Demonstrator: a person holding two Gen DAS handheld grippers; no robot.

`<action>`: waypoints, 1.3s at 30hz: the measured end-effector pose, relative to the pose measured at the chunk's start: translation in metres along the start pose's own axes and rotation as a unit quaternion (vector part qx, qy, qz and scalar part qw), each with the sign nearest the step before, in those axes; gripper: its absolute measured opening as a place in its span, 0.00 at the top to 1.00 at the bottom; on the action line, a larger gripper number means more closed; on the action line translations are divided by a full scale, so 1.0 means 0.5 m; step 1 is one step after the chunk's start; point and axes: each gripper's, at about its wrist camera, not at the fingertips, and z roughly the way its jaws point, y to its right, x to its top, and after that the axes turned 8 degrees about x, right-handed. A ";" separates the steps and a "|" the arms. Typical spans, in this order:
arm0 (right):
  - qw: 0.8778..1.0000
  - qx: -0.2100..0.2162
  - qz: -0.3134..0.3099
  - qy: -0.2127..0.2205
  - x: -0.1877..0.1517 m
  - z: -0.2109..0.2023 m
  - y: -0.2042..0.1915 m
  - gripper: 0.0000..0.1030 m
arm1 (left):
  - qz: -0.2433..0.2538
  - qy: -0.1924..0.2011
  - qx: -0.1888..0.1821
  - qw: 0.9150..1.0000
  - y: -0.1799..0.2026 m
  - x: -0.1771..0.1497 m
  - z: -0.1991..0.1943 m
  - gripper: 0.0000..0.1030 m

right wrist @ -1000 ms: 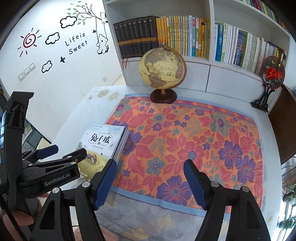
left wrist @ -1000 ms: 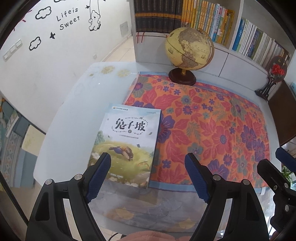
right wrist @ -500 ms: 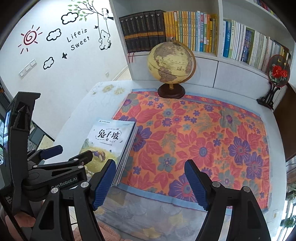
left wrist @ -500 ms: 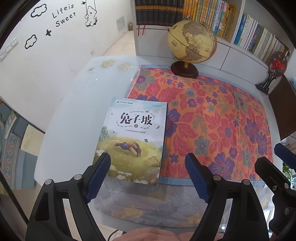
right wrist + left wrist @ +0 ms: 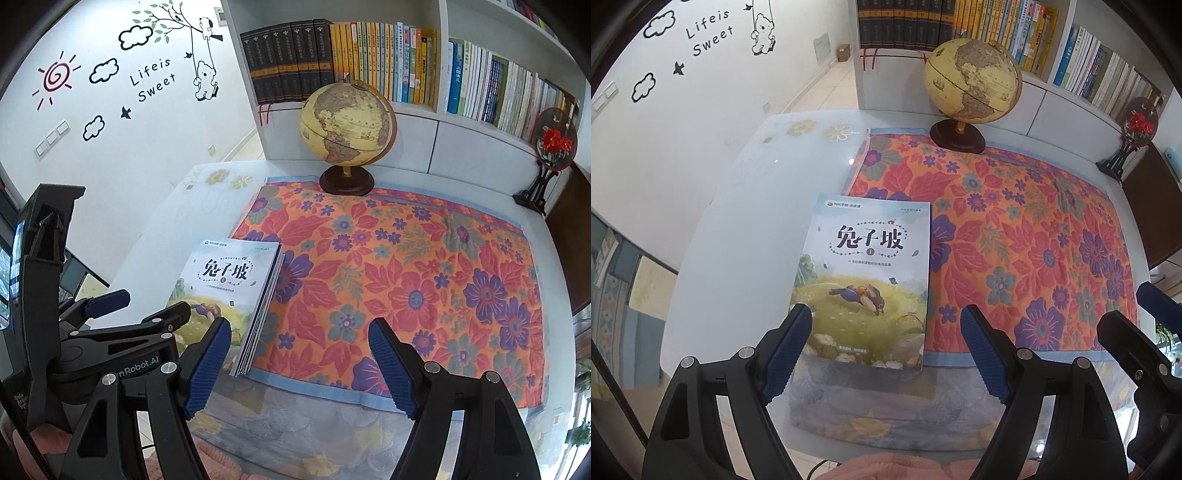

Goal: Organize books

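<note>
A stack of thin books [image 5: 866,280] lies flat at the table's front left, partly on the floral cloth [image 5: 1015,243]. The top cover shows a rabbit on grass and Chinese title. The stack also shows in the right wrist view [image 5: 236,291], where several spines fan out. My left gripper [image 5: 886,354] is open and empty, hovering just above the stack's near edge. My right gripper [image 5: 299,365] is open and empty over the cloth's front edge, to the right of the stack. The left gripper also shows in the right wrist view [image 5: 122,314].
A globe [image 5: 347,133] on a dark wooden base stands at the cloth's far edge. A bookshelf [image 5: 406,62] full of upright books is behind the table. A round red-flower ornament [image 5: 554,144] on a black stand is at the far right. The white wall is at left.
Both grippers have moved forward and slightly down toward the table; the book stack looms larger and sits closer under the left gripper. The books have not moved.
</note>
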 end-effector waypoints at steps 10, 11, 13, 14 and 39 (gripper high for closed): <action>1.000 -0.004 -0.008 -0.008 0.000 0.004 -0.005 0.27 | 0.008 0.002 0.002 1.000 0.007 -0.003 0.001 0.21; 1.000 -0.004 -0.009 -0.008 0.000 0.004 -0.006 0.27 | 0.007 0.002 0.003 1.000 0.007 -0.003 0.001 0.21; 1.000 -0.004 -0.011 -0.010 0.000 0.005 -0.006 0.27 | 0.007 0.002 0.005 1.000 0.007 -0.005 0.002 0.21; 1.000 -0.004 -0.012 -0.011 0.000 0.006 -0.007 0.27 | 0.006 0.002 0.005 1.000 0.007 -0.005 0.003 0.21; 0.999 -0.022 -0.028 -0.016 -0.016 -0.009 0.008 0.27 | 0.019 0.004 0.007 1.000 0.049 -0.010 0.004 0.21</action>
